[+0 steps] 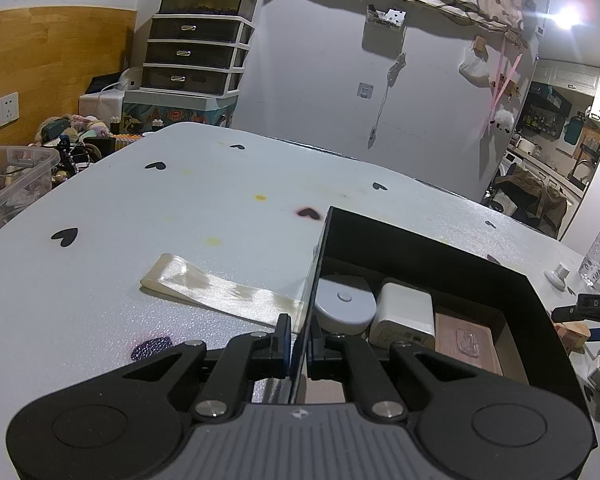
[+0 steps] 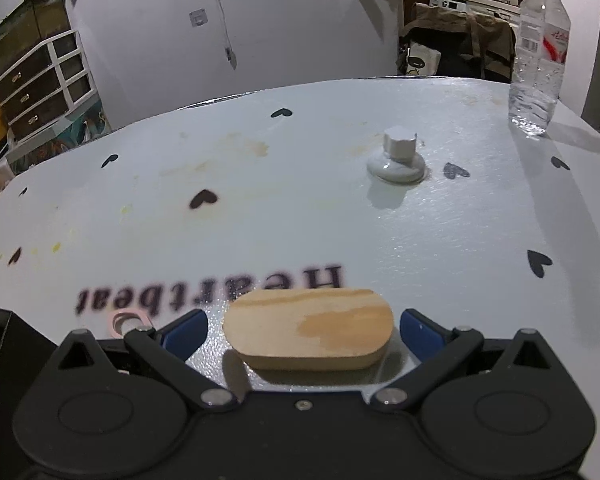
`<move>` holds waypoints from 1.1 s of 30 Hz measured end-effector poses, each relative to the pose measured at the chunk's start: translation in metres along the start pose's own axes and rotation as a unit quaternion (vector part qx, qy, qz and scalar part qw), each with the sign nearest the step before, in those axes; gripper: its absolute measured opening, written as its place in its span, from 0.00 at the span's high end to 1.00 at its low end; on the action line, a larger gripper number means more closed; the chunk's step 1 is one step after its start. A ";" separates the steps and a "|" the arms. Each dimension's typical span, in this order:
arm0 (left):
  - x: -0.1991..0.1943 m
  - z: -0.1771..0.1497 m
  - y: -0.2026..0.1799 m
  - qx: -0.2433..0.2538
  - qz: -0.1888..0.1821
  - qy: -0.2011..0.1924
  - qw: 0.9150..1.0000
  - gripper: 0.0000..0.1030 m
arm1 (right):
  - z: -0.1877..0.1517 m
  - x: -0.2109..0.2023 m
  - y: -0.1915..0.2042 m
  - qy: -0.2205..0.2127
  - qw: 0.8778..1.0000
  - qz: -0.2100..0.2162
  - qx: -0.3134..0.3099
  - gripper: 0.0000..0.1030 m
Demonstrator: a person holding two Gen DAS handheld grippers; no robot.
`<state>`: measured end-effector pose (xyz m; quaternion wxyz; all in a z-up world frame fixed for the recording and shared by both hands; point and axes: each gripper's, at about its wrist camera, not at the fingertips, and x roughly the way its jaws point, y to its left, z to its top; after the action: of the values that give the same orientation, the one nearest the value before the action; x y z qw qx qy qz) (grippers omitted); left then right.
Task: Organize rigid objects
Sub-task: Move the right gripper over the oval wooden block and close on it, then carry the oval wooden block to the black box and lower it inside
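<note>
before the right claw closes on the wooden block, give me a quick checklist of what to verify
1. Wooden block sits between the right claw fingers: ok.
2. Right claw open wide enough, gaps on both sides: ok.
3. Block flat on the table: ok.
4. Left claw shut on the black box wall, steadying it: ok.
5. Free space in the box beside the white charger and round white case: cannot tell.

On the white table (image 2: 260, 208) with heart prints I saw a water bottle (image 2: 540, 52), and behind it a drawer unit (image 1: 196, 56).
</note>
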<state>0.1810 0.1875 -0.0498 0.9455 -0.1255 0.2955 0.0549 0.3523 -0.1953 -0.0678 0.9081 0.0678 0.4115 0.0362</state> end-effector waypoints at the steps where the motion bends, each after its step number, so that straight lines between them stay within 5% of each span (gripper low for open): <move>1: 0.000 0.000 0.000 0.000 0.000 0.000 1.000 0.93 | 0.000 0.000 0.000 -0.002 1.000 0.003 0.001 0.00; 6: 0.000 0.000 0.000 0.000 0.000 0.000 1.000 0.93 | 0.001 0.002 -0.002 -0.006 1.000 0.005 -0.005 0.10; 22: 0.001 -0.002 0.001 0.002 0.005 0.003 1.000 0.94 | 0.000 0.004 -0.008 -0.011 1.000 0.014 -0.017 0.12; 28: 0.001 -0.001 0.002 -0.001 0.001 0.003 1.000 0.94 | 0.007 -0.023 -0.021 -0.061 0.998 0.024 -0.019 0.13; 33: 0.001 0.000 0.003 -0.004 -0.004 0.003 1.000 0.94 | 0.020 -0.059 0.008 -0.094 0.987 0.083 -0.104 0.13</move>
<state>0.1820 0.1902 -0.0509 0.9442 -0.1305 0.2977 0.0523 0.3283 -0.1964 -0.0102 0.9389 0.0096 0.3110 0.1473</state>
